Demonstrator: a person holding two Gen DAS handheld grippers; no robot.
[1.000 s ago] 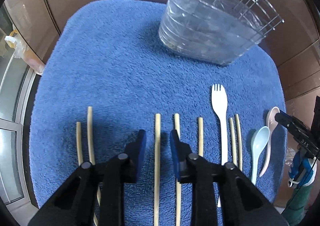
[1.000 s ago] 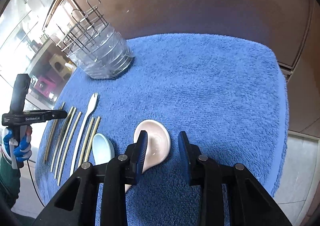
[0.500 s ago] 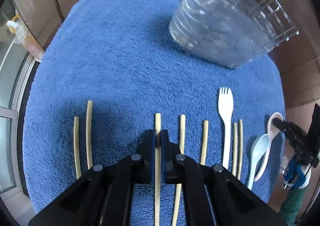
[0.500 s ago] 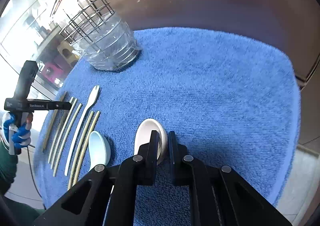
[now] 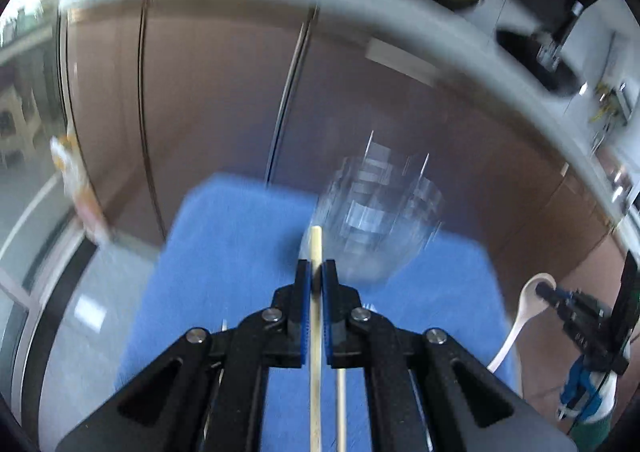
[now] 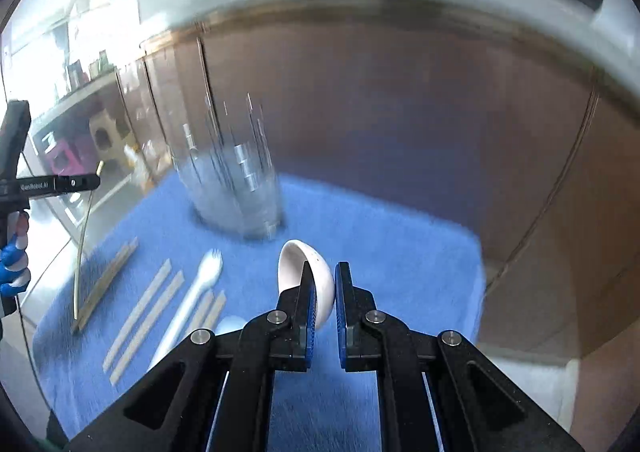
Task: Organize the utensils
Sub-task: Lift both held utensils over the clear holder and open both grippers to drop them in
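Note:
My left gripper is shut on a pale wooden chopstick and holds it lifted off the blue towel, tip pointing toward the clear utensil holder with a wire rack. My right gripper is shut on the pink-white soup spoon, raised above the towel. The holder stands at the towel's far side. In the right wrist view the left gripper shows at far left with its chopstick hanging down. The right gripper with its spoon shows in the left wrist view.
Several chopsticks and a white plastic fork lie in a row on the towel's left part, with a light blue spoon beside them. Brown cabinet doors and a grey counter edge rise behind. Both views are motion-blurred.
Both grippers closed, the left on a chopstick and the right on the pink-white spoon, then lifted them off the towel and tilted up toward the holder.

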